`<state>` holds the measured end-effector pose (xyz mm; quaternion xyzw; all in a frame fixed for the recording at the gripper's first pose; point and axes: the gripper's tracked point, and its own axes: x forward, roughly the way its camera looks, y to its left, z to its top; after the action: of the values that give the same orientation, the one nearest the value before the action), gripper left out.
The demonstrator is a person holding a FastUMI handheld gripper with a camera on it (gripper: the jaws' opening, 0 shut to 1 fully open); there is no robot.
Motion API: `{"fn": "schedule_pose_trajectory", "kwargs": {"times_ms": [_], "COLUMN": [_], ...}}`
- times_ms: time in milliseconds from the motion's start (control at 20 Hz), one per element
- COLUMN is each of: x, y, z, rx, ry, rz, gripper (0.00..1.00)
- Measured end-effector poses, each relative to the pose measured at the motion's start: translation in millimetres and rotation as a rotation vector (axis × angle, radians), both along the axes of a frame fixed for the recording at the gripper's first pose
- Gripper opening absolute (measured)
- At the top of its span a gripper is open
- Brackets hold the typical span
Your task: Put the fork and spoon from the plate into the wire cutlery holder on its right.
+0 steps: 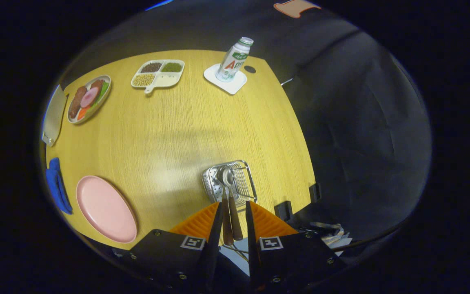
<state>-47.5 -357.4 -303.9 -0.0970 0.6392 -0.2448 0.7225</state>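
Hovering over the wire cutlery holder (230, 183), gripper (233, 212) clamped on both slick, stiff handles of fork (224, 212) and spoon (233, 204), likely light

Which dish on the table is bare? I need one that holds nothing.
The pink plate, beside the blue cloth. The other two dishes hold food.

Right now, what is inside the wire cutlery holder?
The fork and spoon stand in the wire cutlery holder, heads down, handles up between the fingers of the gripper. The utensil heads cover the holder's bottom.
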Motion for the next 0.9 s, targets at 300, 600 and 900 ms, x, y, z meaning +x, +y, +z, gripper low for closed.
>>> {"fn": "schedule_pose_trajectory", "kwargs": {"times_ms": [300,600,900], "x": [57.7,98.8,112.4], "y": [16.0,65.8,115.5], "z": [67.0,171.8,234.5], "rx": [-0.068,-0.092,-0.061], "ry": [-0.420,-0.871,-1.146], "rz": [0.091,0.219,0.337], "gripper": [0.34,0.34,0.33]}}
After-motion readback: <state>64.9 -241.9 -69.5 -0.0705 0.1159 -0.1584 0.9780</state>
